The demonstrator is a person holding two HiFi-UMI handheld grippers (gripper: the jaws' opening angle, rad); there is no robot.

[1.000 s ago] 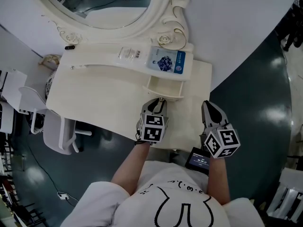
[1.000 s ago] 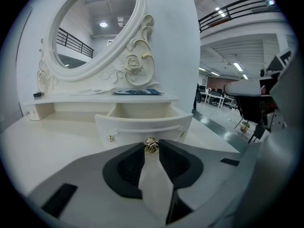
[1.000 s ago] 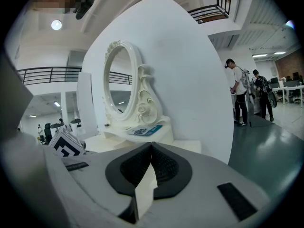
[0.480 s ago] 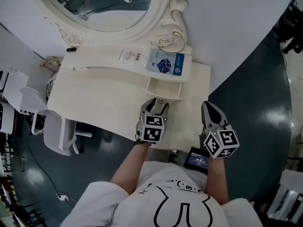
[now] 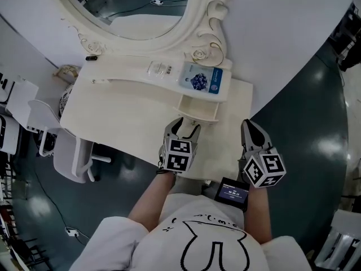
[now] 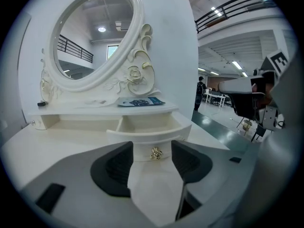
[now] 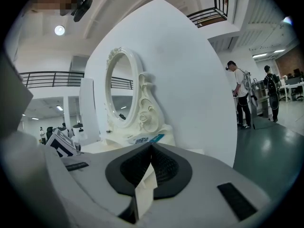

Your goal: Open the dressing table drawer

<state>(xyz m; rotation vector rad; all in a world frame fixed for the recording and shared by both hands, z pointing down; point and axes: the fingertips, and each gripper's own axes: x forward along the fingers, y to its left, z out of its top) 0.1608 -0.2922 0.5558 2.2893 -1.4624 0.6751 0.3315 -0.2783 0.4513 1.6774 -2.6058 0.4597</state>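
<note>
Drawer (image 5: 197,108): pulled out. Left gripper (image 5: 188,124): jaws just opened wide, knob (image 6: 155,153) between them, untouched. Right gripper (image 5: 249,124): closed, empty. Step: release. Next: withdraw clear.

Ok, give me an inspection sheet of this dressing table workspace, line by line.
Surface: cream dressing table top.
Job's things: drawer pulled out, inside looks empty; gold knob on its front.
Clutter: blue packet and clear packet on the shelf.
Grippers: left claw has just been opening its jaws, now apart around the knob, not pressing; right claw shut, empty.
Cables: one thin cable on the floor, left.
Surroundings: oval mirror, white chair.
</note>
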